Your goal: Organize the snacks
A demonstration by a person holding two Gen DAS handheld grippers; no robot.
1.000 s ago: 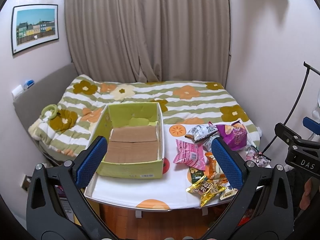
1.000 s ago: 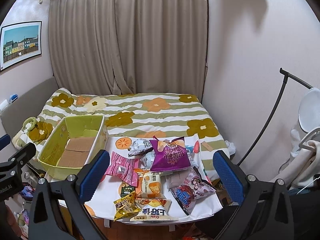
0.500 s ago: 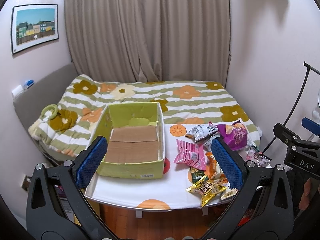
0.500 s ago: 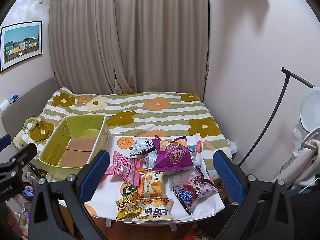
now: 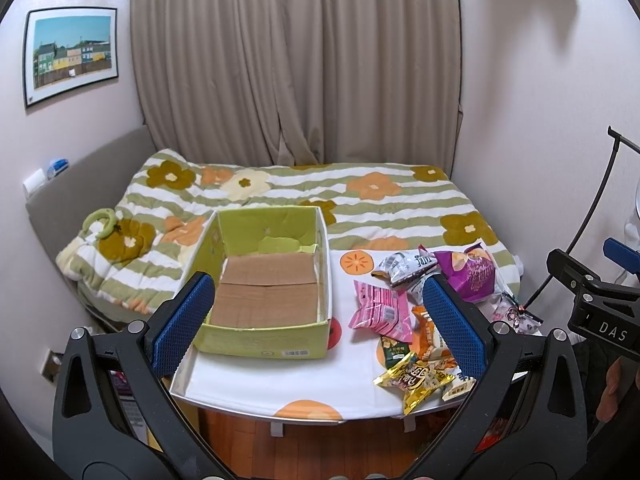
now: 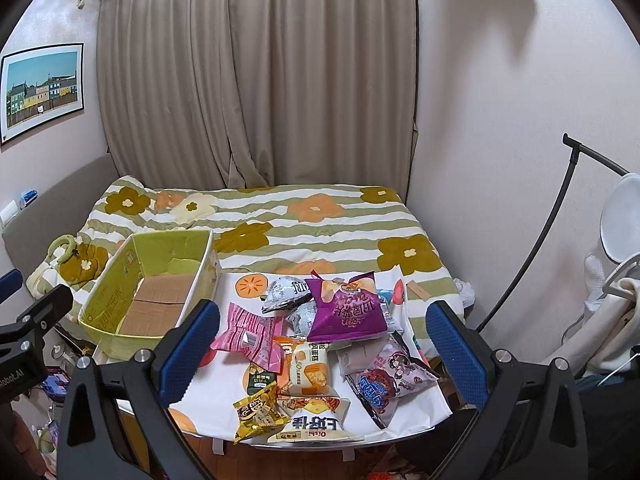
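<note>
Through the left wrist camera, you are holding the left tongs (image 5: 316, 316) spread wide with nothing between the blue pads, hovering over the near edge of the tabletop (image 5: 280, 380). The green box (image 5: 264, 292) is sitting on the tabletop's left half, open-topped, showing only its brown cardboard floor. The snacks are lying in a loose heap to the right of it: a pink packet (image 5: 382, 312) nearest the box, a purple bag (image 5: 472, 276) farther back, a yellow packet (image 5: 412, 380) at the near edge.

Through the right wrist camera, you are keeping the right tongs (image 6: 320, 340) just as wide and gripping nothing, hovering over the snack heap. The purple bag (image 6: 346, 308) is leaning against a silver packet (image 6: 286, 290), the pink packet (image 6: 250, 332) is lying toward the green box (image 6: 148, 292), and the yellow packet (image 6: 258, 410) is touching a white Oishi bag (image 6: 316, 422) at the front edge.
</note>
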